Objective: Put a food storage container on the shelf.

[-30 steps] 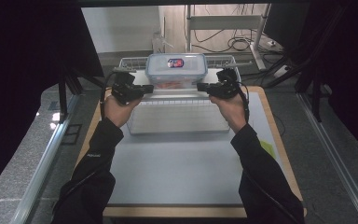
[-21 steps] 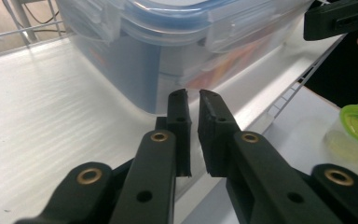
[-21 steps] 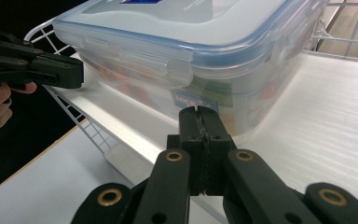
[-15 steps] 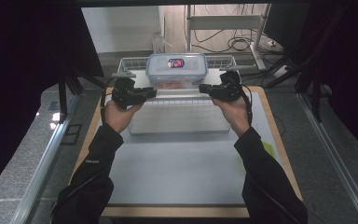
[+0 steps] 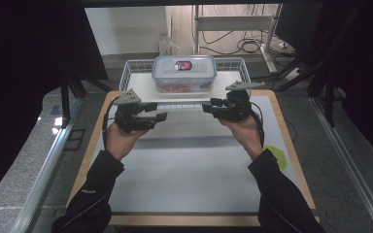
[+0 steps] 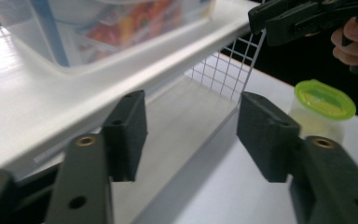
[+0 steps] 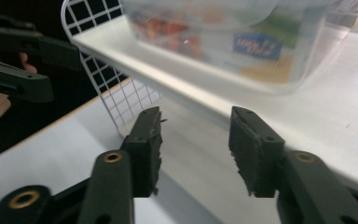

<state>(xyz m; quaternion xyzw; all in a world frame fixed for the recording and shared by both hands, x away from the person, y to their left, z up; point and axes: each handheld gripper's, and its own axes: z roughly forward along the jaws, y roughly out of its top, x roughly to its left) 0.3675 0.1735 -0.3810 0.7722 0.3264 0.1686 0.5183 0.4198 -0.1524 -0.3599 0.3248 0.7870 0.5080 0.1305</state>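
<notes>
Counter [image 5: 184,194]: white-topped with a wood-coloured border, seen whole from the high view.

White tray [image 5: 141,87]: has a wire-mesh rim and sits at the counter's far edge. The gripper views show its near lip from low down, with a shadowed gap between the lip and the counter surface; the high view does not make this out.

Clear container [image 5: 184,74]: blue clips on the lid, resting inside the tray near its middle. The high view shows a red and blue label on the lid. The right gripper view shows a blue label on its side wall and orange-red contents, blurred.

Left gripper [image 5: 161,117]: held just in front of the tray's near lip, pointing inward. Its own view shows the jaws wide apart with nothing between them.

Right gripper [image 5: 207,108]: opposite, pointing inward toward the left gripper, jaws likewise spread and empty.

Small jar with a green lid [image 6: 324,100]: upright on the counter in the left gripper view. In the high view it appears as a green patch at the right edge beside the right forearm.
</notes>
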